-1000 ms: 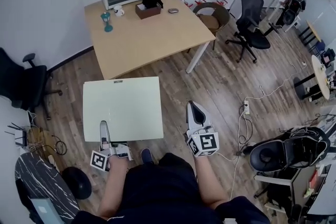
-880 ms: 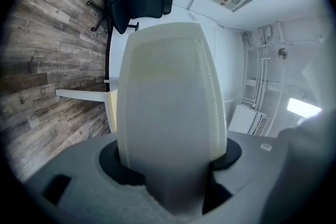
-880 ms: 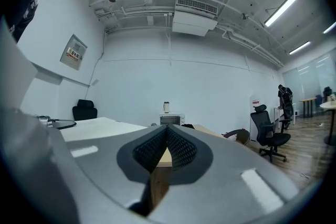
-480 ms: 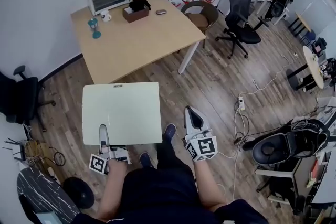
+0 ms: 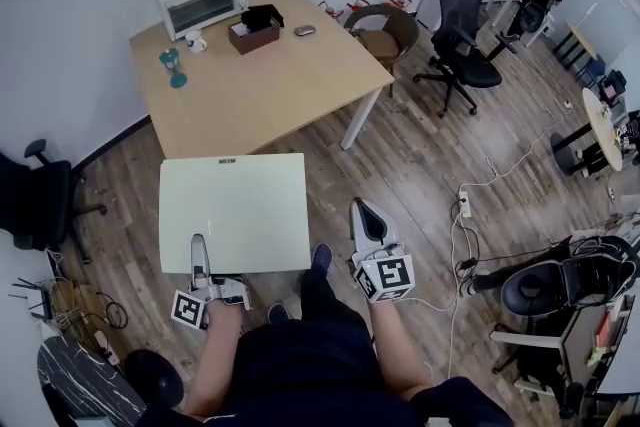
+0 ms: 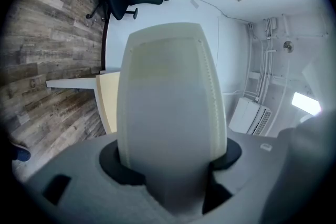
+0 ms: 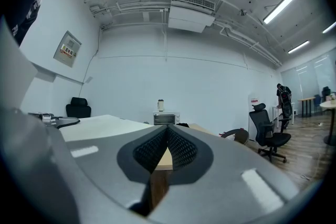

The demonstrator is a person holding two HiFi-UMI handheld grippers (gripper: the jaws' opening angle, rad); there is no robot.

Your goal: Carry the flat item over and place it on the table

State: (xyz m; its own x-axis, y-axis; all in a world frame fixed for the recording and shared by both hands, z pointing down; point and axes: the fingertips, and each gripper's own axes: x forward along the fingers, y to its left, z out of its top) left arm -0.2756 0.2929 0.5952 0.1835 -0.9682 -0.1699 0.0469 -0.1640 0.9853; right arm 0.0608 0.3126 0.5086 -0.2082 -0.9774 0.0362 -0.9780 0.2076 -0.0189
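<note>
A pale, flat square board (image 5: 235,210) hangs level over the wood floor, just short of the wooden table (image 5: 265,85). My left gripper (image 5: 198,253) is shut on the board's near edge, one pale finger (image 6: 168,107) lying on top of it. In the left gripper view that finger fills the middle, with a strip of the board (image 6: 107,105) showing beside it. My right gripper (image 5: 366,215) is shut and holds nothing, to the right of the board and apart from it. Its dark pads (image 7: 181,149) meet in the right gripper view, and the board (image 7: 100,126) lies to its left.
A toaster oven (image 5: 200,3), a dark box (image 5: 252,27), a mug (image 5: 196,41), a teal cup (image 5: 170,67) and a mouse (image 5: 305,30) stand along the table's far side. A wooden chair (image 5: 388,27) and black office chairs (image 5: 462,30) stand right; a power strip (image 5: 466,205) lies on the floor.
The table has drawn nearer and shifted left in the head view as the person steps forward. The board stays in the left gripper; the right gripper keeps its place beside it.
</note>
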